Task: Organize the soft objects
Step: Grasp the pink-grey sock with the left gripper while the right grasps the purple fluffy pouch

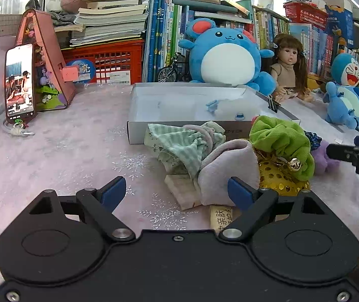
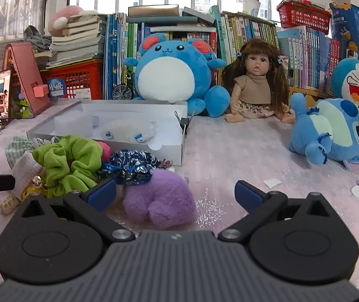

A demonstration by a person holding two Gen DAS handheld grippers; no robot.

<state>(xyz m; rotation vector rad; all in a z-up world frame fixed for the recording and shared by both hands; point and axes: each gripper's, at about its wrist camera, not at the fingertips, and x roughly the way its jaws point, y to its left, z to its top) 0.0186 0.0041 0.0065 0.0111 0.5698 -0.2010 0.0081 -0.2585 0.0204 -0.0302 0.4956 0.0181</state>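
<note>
Lying mid-table w/ other soft bits, purple plush [image 2: 160, 200] sits between right gripper [image 2: 175, 195] jaws, spread, not pinching. Lilac cloth [image 1: 226, 168] touches 1 pad of left gripper [image 1: 176, 192], jaws also spread. White box [image 1: 139, 123] just behind pile.

Left tool [image 1: 176, 192] spread wide over the soft pile

Its right fingertip [image 1: 239, 192] touches the lilac cloth [image 1: 227, 166]; the green scrunchie [image 1: 282, 141] lies beside the white box [image 1: 139, 128].

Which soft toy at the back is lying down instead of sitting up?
The small blue-and-mint plush on the right, lying on the table in front of the laughing blue cat toy. The big round blue mouse plush and the doll both sit upright.
</note>
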